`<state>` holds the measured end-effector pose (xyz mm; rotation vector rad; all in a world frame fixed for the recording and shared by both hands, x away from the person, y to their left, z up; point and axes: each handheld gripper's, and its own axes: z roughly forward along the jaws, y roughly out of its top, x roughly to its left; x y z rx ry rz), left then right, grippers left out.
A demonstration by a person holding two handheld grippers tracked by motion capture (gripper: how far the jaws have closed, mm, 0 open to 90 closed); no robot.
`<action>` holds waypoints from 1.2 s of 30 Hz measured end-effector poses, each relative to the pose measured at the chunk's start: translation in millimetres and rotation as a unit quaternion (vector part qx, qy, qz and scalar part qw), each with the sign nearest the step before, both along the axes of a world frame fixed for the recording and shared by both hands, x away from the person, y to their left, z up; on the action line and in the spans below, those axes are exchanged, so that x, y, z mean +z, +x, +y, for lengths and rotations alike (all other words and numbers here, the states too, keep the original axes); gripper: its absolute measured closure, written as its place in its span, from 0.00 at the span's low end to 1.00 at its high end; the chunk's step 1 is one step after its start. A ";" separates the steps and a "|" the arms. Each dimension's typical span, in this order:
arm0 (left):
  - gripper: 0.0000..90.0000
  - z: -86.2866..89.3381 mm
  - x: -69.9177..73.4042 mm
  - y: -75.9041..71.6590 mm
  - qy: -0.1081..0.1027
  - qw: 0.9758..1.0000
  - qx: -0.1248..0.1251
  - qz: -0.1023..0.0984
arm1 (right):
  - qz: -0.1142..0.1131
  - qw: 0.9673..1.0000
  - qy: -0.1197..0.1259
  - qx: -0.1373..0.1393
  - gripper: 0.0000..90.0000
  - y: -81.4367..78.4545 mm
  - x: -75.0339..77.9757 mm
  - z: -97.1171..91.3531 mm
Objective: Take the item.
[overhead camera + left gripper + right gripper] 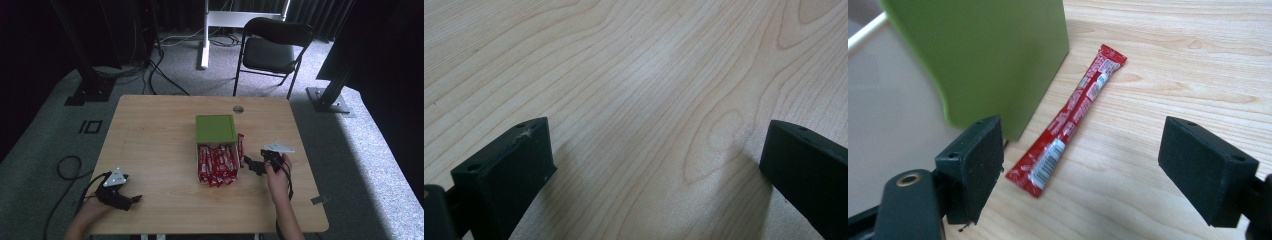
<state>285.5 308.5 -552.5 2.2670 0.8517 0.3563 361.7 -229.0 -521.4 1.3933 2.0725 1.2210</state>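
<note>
Starting at the left, your left gripper (131, 201) is resting near the table's (150, 130) near-left corner, jaws spread wide over bare wood and grasping nothing. Moving toward the middle, the box (216, 129) with its green lid is sitting with a heap of red sachets (216, 165) spilling out of its open front. Just right of it, one lone red stick sachet (1068, 116) is lying flat on the wood along the box's side, close to the wall; whether it is touching I cannot tell. Your right gripper (251, 164) is hovering right next to it, jaws released and wide apart, the sachet lying between them but unpressed. It is looking light, thin, floppy and glossy, so likely slippery; I'd judge you are best pinching it across its middle, closing gently so the powder inside is not bursting the seam.
</note>
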 end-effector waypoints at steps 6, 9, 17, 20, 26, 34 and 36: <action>0.02 0.0 0.0 0.0 0.000 1.000 0.000 0.000 | -0.017 0.999 -0.023 0.036 0.20 -8.1 -2.2 -12.5; 0.02 0.0 0.0 0.0 0.000 1.000 0.000 0.000 | -0.022 0.998 -0.026 0.056 0.20 -11.3 -3.9 -17.6; 0.02 -0.1 -0.1 -0.1 -0.001 1.000 0.001 0.000 | -0.025 0.996 -0.031 0.074 0.17 -18.8 -9.2 -30.0; 0.02 -0.1 -0.1 -0.1 -0.001 1.000 0.001 0.001 | -0.027 0.995 -0.038 0.087 0.17 -21.8 -10.7 -32.3; 0.02 -0.1 0.0 -0.1 -0.001 1.000 0.001 0.001 | -0.031 0.994 -0.003 0.106 0.15 -29.8 -14.9 -33.3; 0.02 -0.1 0.0 -0.1 -0.001 1.000 0.001 0.001 | -0.042 0.988 -0.029 0.148 0.15 -40.5 -21.5 -35.9; 0.02 -0.1 0.0 -0.1 -0.001 1.000 0.001 0.001 | -0.039 0.986 -0.034 0.160 0.15 -43.7 -23.0 -37.9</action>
